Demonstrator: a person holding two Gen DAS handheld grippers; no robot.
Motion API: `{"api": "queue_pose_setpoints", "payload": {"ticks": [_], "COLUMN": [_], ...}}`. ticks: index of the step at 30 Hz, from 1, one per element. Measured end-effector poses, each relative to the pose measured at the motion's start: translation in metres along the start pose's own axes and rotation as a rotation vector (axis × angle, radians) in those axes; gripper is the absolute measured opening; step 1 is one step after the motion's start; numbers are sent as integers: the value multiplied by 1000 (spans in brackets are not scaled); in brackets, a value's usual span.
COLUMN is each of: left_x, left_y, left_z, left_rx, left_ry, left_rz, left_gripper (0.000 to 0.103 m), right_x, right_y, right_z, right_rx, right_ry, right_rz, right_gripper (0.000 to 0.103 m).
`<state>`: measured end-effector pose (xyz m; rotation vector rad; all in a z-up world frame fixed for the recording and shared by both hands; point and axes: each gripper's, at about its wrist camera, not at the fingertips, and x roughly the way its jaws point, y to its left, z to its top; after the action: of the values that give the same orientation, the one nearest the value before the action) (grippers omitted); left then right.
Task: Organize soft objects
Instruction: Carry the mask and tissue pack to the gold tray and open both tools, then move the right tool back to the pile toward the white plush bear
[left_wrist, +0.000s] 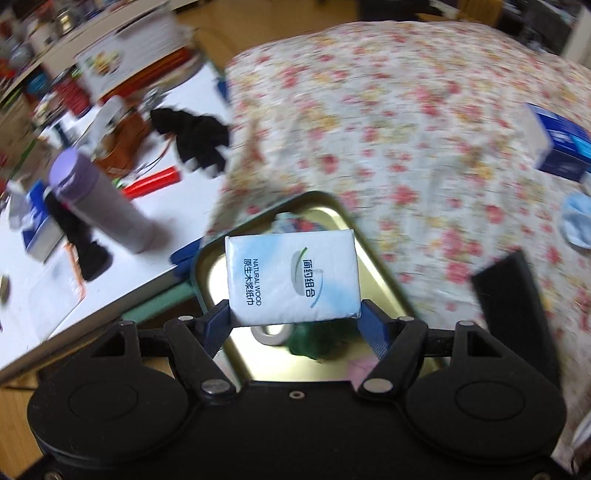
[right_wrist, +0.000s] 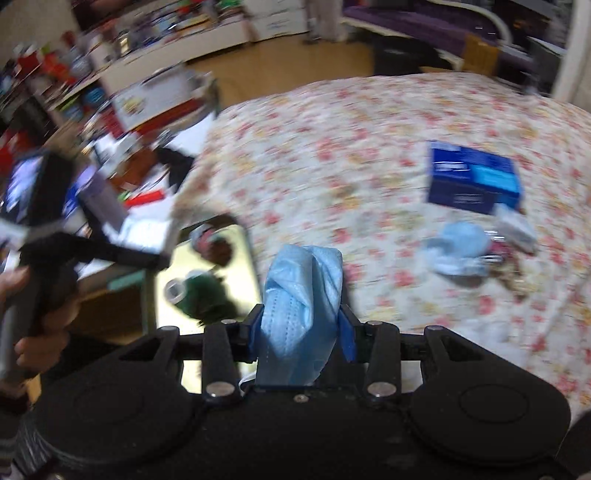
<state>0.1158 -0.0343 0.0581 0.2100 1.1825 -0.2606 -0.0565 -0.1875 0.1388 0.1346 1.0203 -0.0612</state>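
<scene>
My left gripper (left_wrist: 293, 317) is shut on a white and blue tissue pack (left_wrist: 291, 275) and holds it over a gold metal tray (left_wrist: 376, 266) at the bed's edge. The tray holds a tape roll (left_wrist: 267, 336) and a green soft thing (left_wrist: 317, 341). My right gripper (right_wrist: 301, 328) is shut on a crumpled light blue face mask (right_wrist: 301, 310) just right of the tray (right_wrist: 243, 266). The left gripper with its pack (right_wrist: 147, 236) shows at the left of the right wrist view.
The floral bedspread (right_wrist: 369, 166) carries a dark blue box (right_wrist: 472, 181), another blue mask (right_wrist: 458, 247) and small items beside it. A white table (left_wrist: 122, 266) on the left holds a purple bottle (left_wrist: 99, 203), black cloth (left_wrist: 192, 136) and clutter.
</scene>
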Motion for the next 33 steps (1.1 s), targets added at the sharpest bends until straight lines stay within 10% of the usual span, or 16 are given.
{"api": "queue_pose_setpoints", "payload": {"ticks": [11, 33], "left_x": [67, 94], "left_y": [34, 40], "left_z": [7, 7], "left_rx": [-115, -114], "left_ry": [92, 33], "left_rz": [-14, 24], "left_gripper": [68, 77], "right_x": [73, 128], "right_y": [77, 71], "right_z": [6, 20], "right_rx": [-89, -32], "right_ry": [117, 170], "right_rz": [22, -34], "right_gripper": [43, 76]}}
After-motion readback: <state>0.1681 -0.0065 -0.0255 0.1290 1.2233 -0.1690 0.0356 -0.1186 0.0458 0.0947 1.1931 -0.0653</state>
